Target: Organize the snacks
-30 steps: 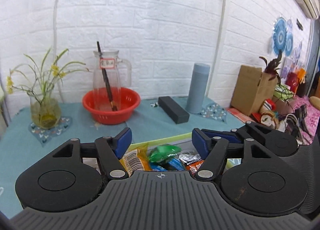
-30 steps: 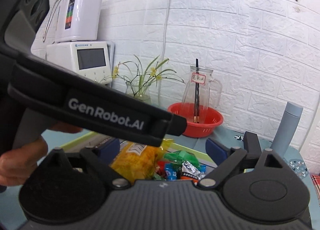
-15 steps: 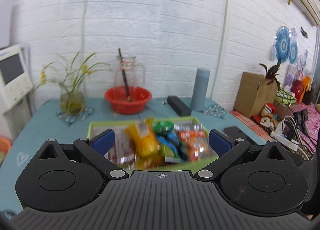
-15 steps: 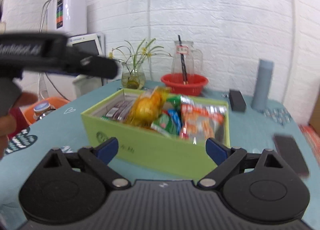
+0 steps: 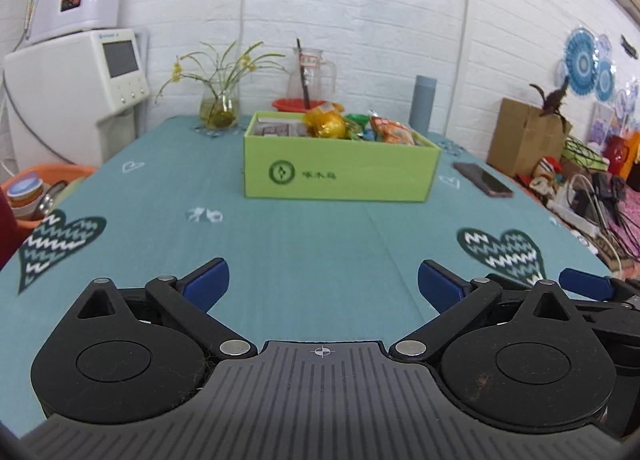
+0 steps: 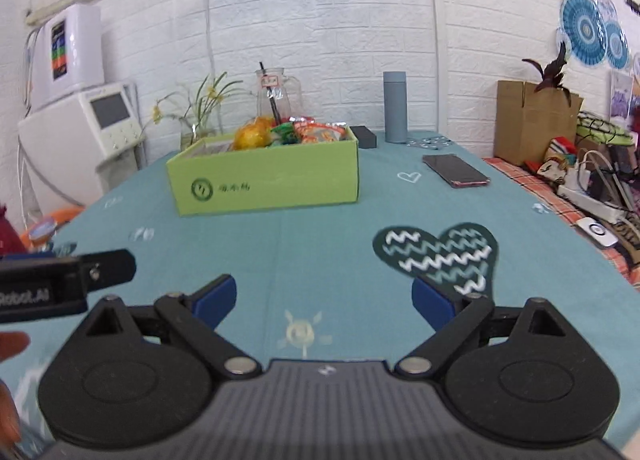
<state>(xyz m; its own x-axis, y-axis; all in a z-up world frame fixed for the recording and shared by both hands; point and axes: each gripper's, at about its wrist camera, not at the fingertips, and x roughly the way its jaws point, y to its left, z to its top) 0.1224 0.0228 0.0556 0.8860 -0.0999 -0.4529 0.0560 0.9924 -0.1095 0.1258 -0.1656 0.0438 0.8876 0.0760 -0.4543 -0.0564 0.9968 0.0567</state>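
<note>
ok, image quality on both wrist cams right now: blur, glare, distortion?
Left wrist: snacks in the green box are slightly soft, the tablecloth hearts near the frame edges smear, and fisheye bows the brick wall. Right wrist: softer overall, the box logo is blurred, the phone shows mild sheen, corners vignette dark. Lighting is even in both, with no hard shadows.

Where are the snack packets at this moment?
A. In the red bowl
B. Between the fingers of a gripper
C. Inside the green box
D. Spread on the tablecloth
C: the snack packets stick up from inside the green box; none lie elsewhere.
</note>
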